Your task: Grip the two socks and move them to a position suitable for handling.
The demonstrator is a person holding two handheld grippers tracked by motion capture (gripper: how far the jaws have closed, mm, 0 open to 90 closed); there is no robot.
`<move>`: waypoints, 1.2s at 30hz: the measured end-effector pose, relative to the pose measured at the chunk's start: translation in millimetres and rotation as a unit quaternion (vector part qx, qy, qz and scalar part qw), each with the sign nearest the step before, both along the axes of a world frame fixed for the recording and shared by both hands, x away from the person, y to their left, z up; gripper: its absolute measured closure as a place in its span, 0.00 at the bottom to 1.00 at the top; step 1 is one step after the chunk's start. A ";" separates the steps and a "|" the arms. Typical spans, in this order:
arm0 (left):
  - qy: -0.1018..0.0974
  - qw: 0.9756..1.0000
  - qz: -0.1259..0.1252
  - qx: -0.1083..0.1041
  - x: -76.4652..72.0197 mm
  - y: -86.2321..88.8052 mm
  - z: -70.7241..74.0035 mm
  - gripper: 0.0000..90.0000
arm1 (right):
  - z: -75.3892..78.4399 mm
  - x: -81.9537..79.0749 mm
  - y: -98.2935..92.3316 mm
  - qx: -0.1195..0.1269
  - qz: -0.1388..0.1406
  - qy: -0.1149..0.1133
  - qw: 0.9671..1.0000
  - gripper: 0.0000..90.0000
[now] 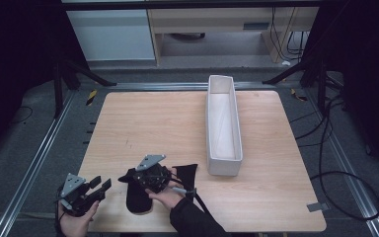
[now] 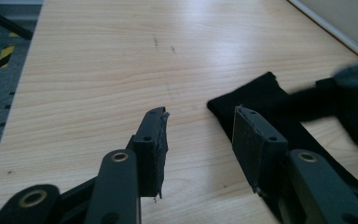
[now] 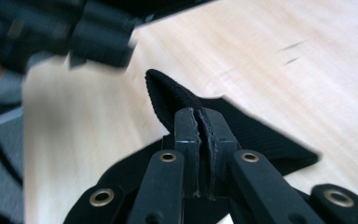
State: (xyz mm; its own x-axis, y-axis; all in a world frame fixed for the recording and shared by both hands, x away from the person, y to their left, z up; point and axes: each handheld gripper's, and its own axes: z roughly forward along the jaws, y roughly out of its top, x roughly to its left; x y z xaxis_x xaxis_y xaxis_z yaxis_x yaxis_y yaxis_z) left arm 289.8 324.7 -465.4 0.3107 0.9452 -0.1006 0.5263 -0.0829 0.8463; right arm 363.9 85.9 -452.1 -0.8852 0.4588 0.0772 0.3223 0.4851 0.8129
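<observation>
Clamped between the closed jaws of the right gripper (image 3: pixel 200 122) is a raised fold of the black sock (image 3: pixel 168 95), which lies near the table's (image 1: pixel 177 123) near edge. Left of it, the left gripper (image 2: pixel 200 122) is held open, nothing gripped.

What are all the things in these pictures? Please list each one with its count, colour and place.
black cloth: one, black, near edge of the table, one fold pinched in the right gripper.
box: one long open box, white, right of the table's middle, running from far to near.
table: one, light wood, under everything.
tape piece: one, grey, table's near right corner.
left gripper: one, black, near left corner, jaws open over bare wood beside the cloth.
right gripper: one, black, jaws shut on the black cloth.
hands: two, at the bottom edge, the right one in a dark sleeve.
</observation>
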 end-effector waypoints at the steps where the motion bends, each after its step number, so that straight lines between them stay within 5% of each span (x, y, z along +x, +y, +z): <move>1: 0.001 1.000 -0.005 0.003 -0.4 -2.2 -0.1 0.59 | 3.4 3.7 -0.7 0.007 -0.009 -0.003 1.000 0.95; 10: 0.046 0.995 -0.081 0.034 -4.3 -42.1 -9.3 0.59 | 20.6 27.4 3.2 0.017 -0.044 -0.009 0.999 0.95; 20: 0.100 0.979 -0.156 0.089 -5.4 -74.3 -23.1 0.66 | 19.9 40.9 -0.4 0.021 -0.067 -0.006 0.998 0.95; 23: 0.118 0.975 -0.163 0.098 -3.4 -74.5 -25.7 0.74 | 20.2 45.5 -1.4 0.020 -0.073 -0.009 0.997 0.95; 30: 0.133 0.970 -0.178 0.095 -5.4 -68.4 -23.0 0.87 | 23.7 63.5 -4.0 0.019 -0.093 -0.016 0.995 0.95; 36: 0.145 0.969 -0.161 0.115 -4.7 -54.8 -19.4 0.89 | 16.2 87.2 -5.2 0.001 -0.127 -0.021 0.992 0.95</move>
State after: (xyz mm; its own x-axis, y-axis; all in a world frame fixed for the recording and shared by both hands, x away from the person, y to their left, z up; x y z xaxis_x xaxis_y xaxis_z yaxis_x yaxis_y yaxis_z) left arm 285.1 269.8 -484.8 0.5836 0.8116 -0.0255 0.6546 -0.4516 0.6062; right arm 451.0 80.7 -435.9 -0.7440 0.6668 0.0431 0.3987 0.3912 0.8294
